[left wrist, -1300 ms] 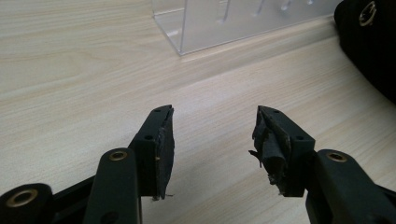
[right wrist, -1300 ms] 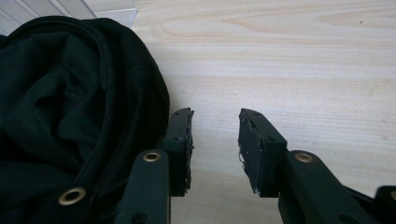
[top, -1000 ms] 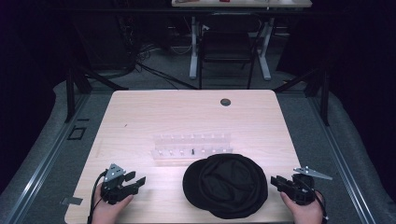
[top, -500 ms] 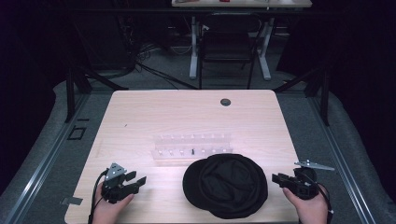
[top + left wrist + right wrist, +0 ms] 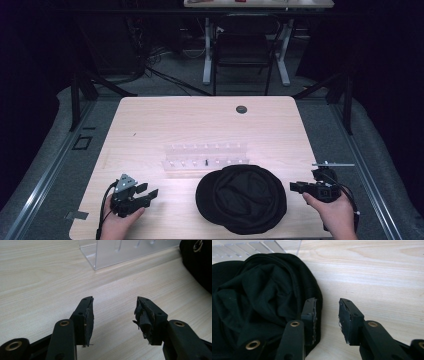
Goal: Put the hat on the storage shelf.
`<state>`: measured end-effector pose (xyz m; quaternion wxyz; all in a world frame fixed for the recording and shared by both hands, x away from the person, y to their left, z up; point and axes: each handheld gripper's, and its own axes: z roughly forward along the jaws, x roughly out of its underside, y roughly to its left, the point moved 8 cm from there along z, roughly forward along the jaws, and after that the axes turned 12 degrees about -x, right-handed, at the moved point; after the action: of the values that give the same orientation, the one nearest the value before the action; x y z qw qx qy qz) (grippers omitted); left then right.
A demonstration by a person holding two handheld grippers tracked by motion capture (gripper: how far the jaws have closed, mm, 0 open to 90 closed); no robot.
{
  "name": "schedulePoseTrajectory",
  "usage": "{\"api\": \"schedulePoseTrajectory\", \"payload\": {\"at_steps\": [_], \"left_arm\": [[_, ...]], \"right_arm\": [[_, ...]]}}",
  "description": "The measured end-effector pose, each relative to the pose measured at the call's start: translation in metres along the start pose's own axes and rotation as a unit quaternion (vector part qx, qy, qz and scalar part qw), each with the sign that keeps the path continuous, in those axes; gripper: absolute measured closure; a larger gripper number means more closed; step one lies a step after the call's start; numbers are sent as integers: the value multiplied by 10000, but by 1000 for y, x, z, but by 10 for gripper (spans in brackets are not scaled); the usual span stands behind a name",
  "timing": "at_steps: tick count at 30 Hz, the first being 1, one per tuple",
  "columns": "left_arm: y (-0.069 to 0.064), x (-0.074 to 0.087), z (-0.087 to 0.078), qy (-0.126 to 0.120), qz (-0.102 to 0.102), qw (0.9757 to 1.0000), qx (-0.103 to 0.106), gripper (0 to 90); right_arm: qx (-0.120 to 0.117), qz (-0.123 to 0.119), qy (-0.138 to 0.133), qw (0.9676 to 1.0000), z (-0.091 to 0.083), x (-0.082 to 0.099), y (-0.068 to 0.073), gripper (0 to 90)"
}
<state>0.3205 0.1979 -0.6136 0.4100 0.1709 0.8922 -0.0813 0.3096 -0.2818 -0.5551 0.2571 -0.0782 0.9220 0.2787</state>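
Observation:
A black cap (image 5: 242, 197) lies upside down near the table's front edge, its crumpled lining (image 5: 254, 292) facing up. My right gripper (image 5: 296, 187) is open just right of the cap; in the right gripper view (image 5: 327, 315) one jaw hangs over the cap's rim and the other over bare wood. My left gripper (image 5: 148, 191) is open and empty at the front left, well apart from the cap. In the left gripper view (image 5: 113, 312) its jaws point at bare wood, with the cap's edge (image 5: 197, 262) at the far right.
A clear acrylic rack (image 5: 206, 156) with small pegs stands just behind the cap; its corner (image 5: 100, 255) is ahead of the left gripper. A round cable hole (image 5: 241, 108) sits at the back of the wooden table (image 5: 150, 130). A chair (image 5: 245, 45) stands beyond.
My right gripper has shifted slightly right and back, away from the cap's edge. The left gripper has stayed put.

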Motion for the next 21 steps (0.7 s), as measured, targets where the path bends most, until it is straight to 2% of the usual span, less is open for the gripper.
{"api": "schedulePoseTrajectory", "payload": {"at_steps": [10, 21], "left_arm": [[-1, 0, 1, -5, -3, 10000, -22, 487], [-2, 1, 1, 12, 35, 10000, 4, 487]], "right_arm": [[41, -72, 343, 9994, 10, -7, 10, 655], [55, -87, 691, 9976, 23, -3, 12, 670]]}}
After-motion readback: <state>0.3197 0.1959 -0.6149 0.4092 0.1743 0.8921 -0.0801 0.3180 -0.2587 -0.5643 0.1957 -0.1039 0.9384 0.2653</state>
